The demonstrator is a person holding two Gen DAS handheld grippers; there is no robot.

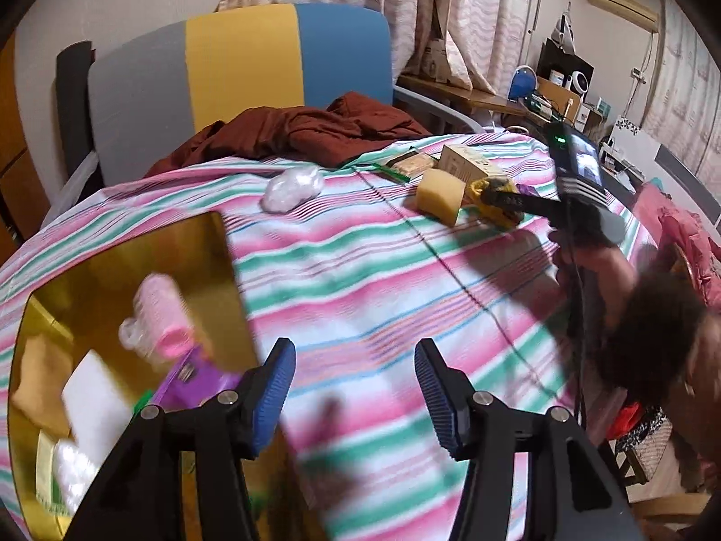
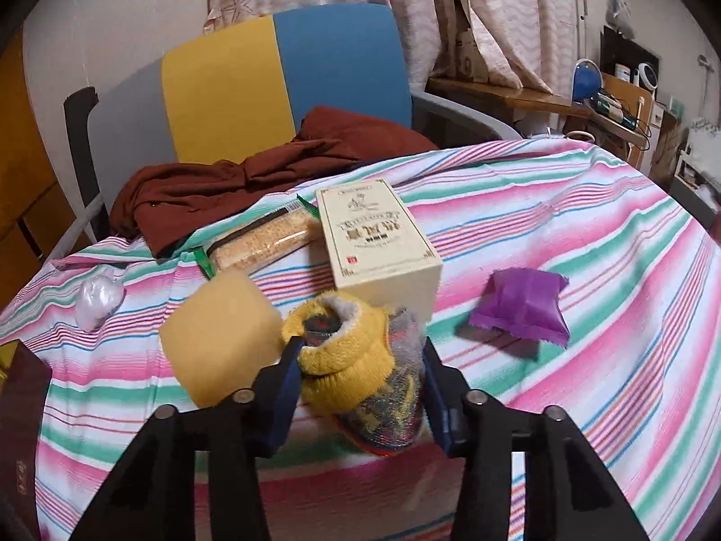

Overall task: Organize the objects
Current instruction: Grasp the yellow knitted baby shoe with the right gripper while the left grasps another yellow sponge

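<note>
My right gripper [image 2: 360,360] is shut on a knitted bootie [image 2: 351,360] with a yellow cuff, one pad on each side of it, on the striped cloth [image 2: 563,234]. A yellow sponge [image 2: 221,338] lies just left of it, a cream carton [image 2: 374,239] behind it and a purple packet [image 2: 518,306] to the right. My left gripper [image 1: 353,360] stands open with nothing between its blue pads, beside a gold box [image 1: 216,248]. That box holds a pink roller [image 1: 162,315], a purple packet [image 1: 193,378] and a white block [image 1: 94,392].
A wrapped cracker pack [image 2: 261,239] and a clear plastic wad [image 2: 97,297] lie on the cloth. A maroon garment [image 2: 225,180] is heaped at the far edge before a grey, yellow and blue chair [image 2: 279,72]. A person's head [image 1: 649,329] is at the right.
</note>
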